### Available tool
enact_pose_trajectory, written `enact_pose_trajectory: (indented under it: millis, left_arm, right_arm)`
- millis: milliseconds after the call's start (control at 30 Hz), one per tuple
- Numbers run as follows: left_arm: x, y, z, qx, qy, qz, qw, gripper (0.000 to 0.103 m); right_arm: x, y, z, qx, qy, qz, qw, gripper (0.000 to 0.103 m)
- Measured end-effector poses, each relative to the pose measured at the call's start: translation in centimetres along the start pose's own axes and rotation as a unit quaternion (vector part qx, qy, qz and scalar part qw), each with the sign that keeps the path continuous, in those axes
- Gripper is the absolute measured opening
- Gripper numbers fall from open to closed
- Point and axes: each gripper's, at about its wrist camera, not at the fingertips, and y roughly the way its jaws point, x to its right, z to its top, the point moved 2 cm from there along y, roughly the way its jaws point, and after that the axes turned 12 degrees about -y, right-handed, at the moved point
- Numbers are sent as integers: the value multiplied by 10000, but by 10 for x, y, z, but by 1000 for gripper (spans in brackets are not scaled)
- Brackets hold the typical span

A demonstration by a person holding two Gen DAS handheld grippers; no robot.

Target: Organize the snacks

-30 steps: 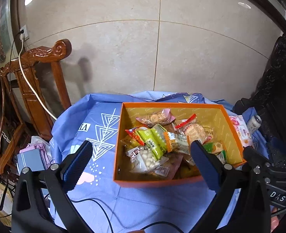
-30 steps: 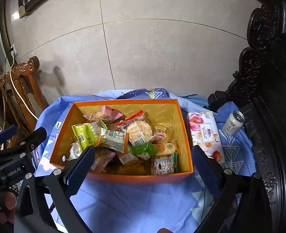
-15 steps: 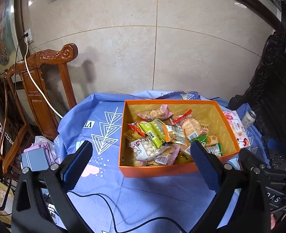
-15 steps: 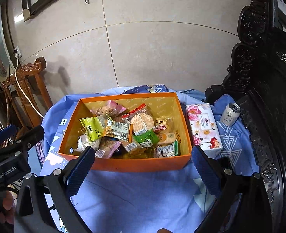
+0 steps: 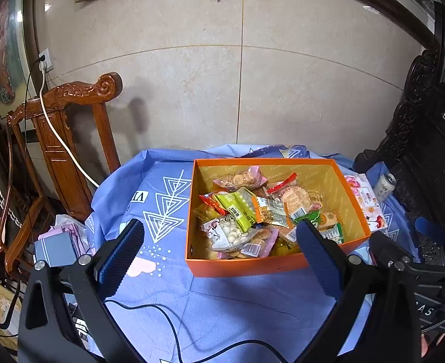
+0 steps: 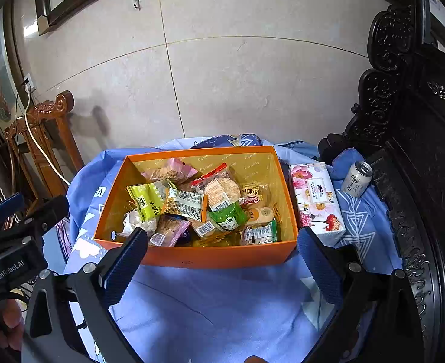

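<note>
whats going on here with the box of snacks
A person holds a gripper in each hand above a blue-clothed table. The left gripper and right gripper are both open and empty. The orange box is full of wrapped snacks; a tissue pack and can sit beside it.

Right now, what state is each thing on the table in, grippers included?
orange box: open, filled with snack packets
tissue pack: lying flat beside the box
drink can: upright, looks unopened
left gripper: open, empty
right gripper: open, empty
</note>
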Motion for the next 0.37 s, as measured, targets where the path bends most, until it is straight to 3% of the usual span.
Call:
enact_pose_trajectory:
  millis: [367]
  left_arm:
    - [2, -1, -1, -3, 46, -40, 10000, 99]
  right_arm:
    - [2, -3, 2, 11, 8, -28, 10000, 100]
